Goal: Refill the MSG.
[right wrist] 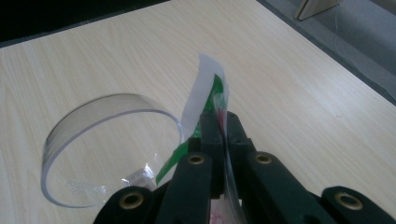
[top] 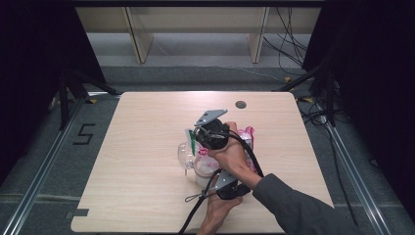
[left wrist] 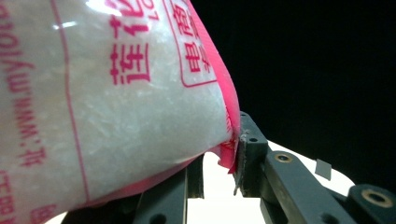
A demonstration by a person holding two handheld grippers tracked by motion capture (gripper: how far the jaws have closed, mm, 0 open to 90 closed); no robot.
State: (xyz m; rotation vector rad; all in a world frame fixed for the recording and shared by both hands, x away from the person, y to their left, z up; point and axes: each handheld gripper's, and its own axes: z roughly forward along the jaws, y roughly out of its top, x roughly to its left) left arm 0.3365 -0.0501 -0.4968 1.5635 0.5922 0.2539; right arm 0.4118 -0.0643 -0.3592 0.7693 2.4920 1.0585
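Observation:
A clear bag of white grains with pink print (left wrist: 116, 107) hangs in front of my left gripper (left wrist: 219, 163), whose jaws are shut on its pink lower edge. In the high view the bag (top: 248, 139) lies at the table's middle, with the left gripper (top: 218, 174) at its near end in a hand. My right gripper (right wrist: 219, 126) is shut on a thin strip of clear film with a green and white label (right wrist: 205, 88). In the high view the right gripper (top: 197, 138) is held by a sleeved arm crossing over. A clear round cup (right wrist: 112, 105) stands just beside the strip, left of the bag (top: 186, 155).
The light wooden table (top: 147, 122) has a round cable hole (top: 240, 104) near its far edge. Wooden shelf legs (top: 139, 39) stand beyond it. Cables (top: 293, 49) lie on the floor at the right. Dark curtains flank both sides.

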